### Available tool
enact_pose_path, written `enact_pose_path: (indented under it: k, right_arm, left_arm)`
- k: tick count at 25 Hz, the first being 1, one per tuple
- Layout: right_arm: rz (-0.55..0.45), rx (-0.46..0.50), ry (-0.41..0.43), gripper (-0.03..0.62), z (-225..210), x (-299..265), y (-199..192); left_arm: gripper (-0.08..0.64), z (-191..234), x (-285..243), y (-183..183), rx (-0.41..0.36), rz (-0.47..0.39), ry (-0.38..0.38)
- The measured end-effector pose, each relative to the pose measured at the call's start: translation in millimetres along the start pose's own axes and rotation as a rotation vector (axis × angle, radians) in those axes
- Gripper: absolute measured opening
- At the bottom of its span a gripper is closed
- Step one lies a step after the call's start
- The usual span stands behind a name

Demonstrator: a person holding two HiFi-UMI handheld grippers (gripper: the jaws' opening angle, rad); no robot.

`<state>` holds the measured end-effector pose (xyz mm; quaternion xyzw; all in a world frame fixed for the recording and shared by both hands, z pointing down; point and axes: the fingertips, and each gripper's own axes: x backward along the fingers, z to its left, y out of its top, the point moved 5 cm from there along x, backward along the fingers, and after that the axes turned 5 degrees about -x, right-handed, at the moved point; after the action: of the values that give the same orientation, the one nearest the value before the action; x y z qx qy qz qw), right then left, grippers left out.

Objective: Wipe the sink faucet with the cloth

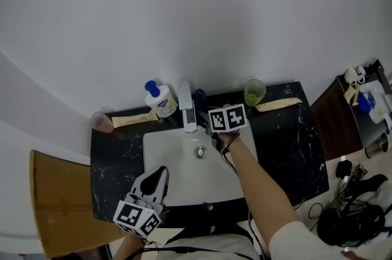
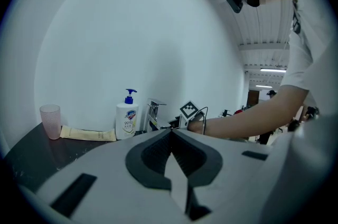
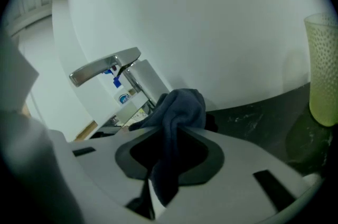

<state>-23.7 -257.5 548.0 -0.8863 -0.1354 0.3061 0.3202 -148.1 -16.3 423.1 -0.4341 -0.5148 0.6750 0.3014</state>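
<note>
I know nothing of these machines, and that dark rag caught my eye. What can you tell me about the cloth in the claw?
The cloth is dark blue-grey and looks like soft fabric. It is crumpled and pinched between the jaws of the right claw. A bunched fold sticks out past the tips and a tail hangs back inside. It is held close beside the faucet, above the dark countertop; whether it touches the faucet cannot be told.
</note>
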Motion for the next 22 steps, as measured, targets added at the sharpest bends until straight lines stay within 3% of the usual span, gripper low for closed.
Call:
enact_pose_path:
  k: [3,6,14,19,22]
  right_arm:
    - [-0.077,-0.067,0.101,0.080,8.0,5.6,-5.5]
    - [-0.118,-0.064,0.187,0.080,22.0,10.4,-10.6]
    - [-0.081,0.079,0.218,0.080,33.3,12.8,-30.8]
    - [-0.057,0.280,0.261,0.080,58.9,26.8,-46.4]
    - [-0.065,0.341,0.253,0.080,69.9,36.1,-51.6]
  left_arm:
    - [0.002,0.7,4.9,-5.1,0.007,-0.012,0.000]
    - [0.002,2.6,9.0,-9.4,0.010,-0.017,-0.001]
    - [0.002,0.8,14.9,-3.1,0.002,-0.006,-0.006]
    - [0.002,-0.6,13.7,-1.8,-0.014,-0.010,-0.026]
    - [0.002,-2.2,8.9,-3.0,-0.015,-0.027,-0.052]
